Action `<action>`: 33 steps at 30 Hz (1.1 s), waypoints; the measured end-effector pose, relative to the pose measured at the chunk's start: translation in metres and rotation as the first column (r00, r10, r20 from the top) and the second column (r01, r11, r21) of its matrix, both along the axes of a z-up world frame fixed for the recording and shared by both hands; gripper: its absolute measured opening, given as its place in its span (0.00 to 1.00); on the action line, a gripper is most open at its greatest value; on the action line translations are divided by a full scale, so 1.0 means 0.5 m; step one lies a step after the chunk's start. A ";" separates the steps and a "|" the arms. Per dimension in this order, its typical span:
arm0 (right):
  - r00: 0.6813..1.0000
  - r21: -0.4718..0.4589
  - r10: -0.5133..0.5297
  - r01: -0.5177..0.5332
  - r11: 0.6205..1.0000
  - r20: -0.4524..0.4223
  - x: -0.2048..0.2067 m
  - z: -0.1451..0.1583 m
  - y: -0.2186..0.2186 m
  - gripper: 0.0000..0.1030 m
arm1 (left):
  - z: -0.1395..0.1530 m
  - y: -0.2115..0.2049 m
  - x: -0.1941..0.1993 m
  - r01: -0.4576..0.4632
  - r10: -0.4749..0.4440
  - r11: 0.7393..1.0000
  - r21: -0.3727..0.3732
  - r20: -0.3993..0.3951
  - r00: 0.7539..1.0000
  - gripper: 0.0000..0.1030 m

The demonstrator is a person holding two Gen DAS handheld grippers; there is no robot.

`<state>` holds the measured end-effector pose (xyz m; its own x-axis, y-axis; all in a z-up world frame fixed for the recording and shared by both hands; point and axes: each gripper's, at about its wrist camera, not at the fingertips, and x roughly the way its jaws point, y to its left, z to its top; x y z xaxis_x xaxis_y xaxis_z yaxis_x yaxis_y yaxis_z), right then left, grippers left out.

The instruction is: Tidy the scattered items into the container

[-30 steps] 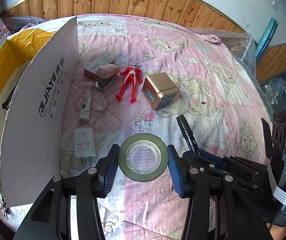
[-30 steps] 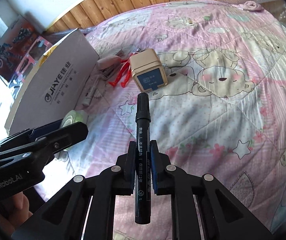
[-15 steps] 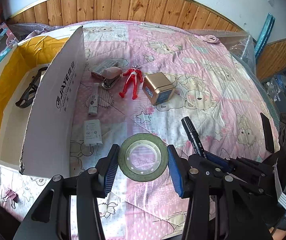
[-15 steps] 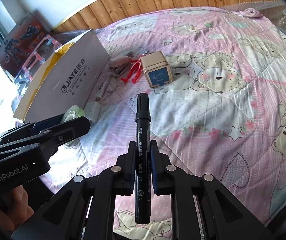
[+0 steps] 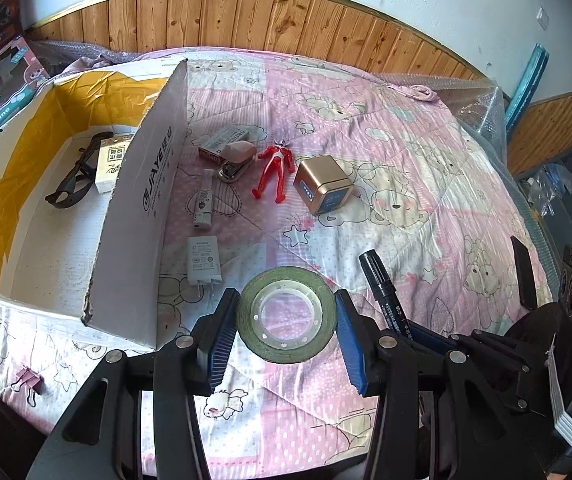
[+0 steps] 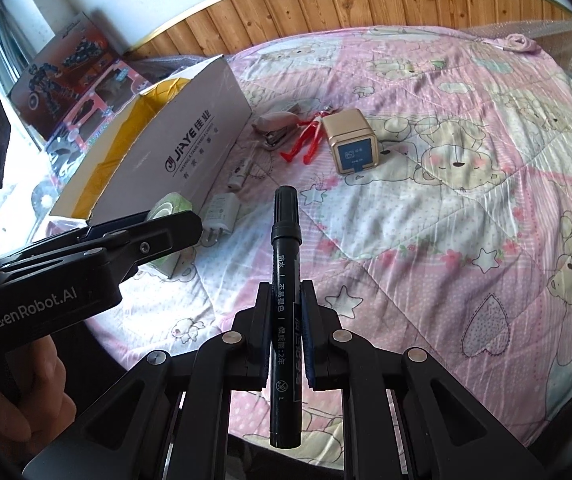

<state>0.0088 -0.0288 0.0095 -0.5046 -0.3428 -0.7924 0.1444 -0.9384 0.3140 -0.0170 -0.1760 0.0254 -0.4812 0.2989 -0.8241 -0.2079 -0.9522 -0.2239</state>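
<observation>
My left gripper (image 5: 286,322) is shut on a green tape roll (image 5: 286,314), held above the pink quilt near the front right corner of the cardboard box (image 5: 134,216). My right gripper (image 6: 286,320) is shut on a black marker (image 6: 284,280) that points forward. The marker (image 5: 381,292) and the right gripper also show to the right of the tape. Inside the box lie dark goggles (image 5: 76,172) and a small white pack (image 5: 110,164). On the quilt lie a charger (image 5: 204,260), a white tube (image 5: 202,208), a stapler (image 5: 236,162), a red figure (image 5: 274,172) and a gold cube (image 5: 321,190).
A flat red-and-white box (image 5: 226,140) lies behind the stapler. A pink binder clip (image 5: 28,380) sits on the quilt in front of the box. Toy cartons (image 6: 74,76) stand left of the bed. A wood-panelled wall (image 5: 286,20) runs behind it. A person's hand (image 6: 18,392) holds the left gripper.
Both grippers have risen and drawn back from the quilt with the tape roll and the marker still held. More of the box's inside has come into view.
</observation>
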 end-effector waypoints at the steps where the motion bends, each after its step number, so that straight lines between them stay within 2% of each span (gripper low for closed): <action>1: 1.000 -0.001 0.003 -0.003 1.000 -0.002 0.002 0.004 -0.004 0.13 | 0.003 -0.003 0.001 -0.001 0.001 1.000 0.005 -0.001 1.000 0.47; 17: 0.997 -0.019 0.044 -0.045 0.999 -0.066 0.002 0.087 -0.062 0.13 | 0.036 -0.046 0.004 -0.024 0.026 0.997 0.068 -0.025 0.999 0.47; 33: 0.991 -0.030 0.092 -0.095 0.995 -0.099 -0.019 0.140 -0.123 0.13 | 0.073 -0.136 0.009 -0.073 0.080 0.987 0.140 -0.047 0.996 0.47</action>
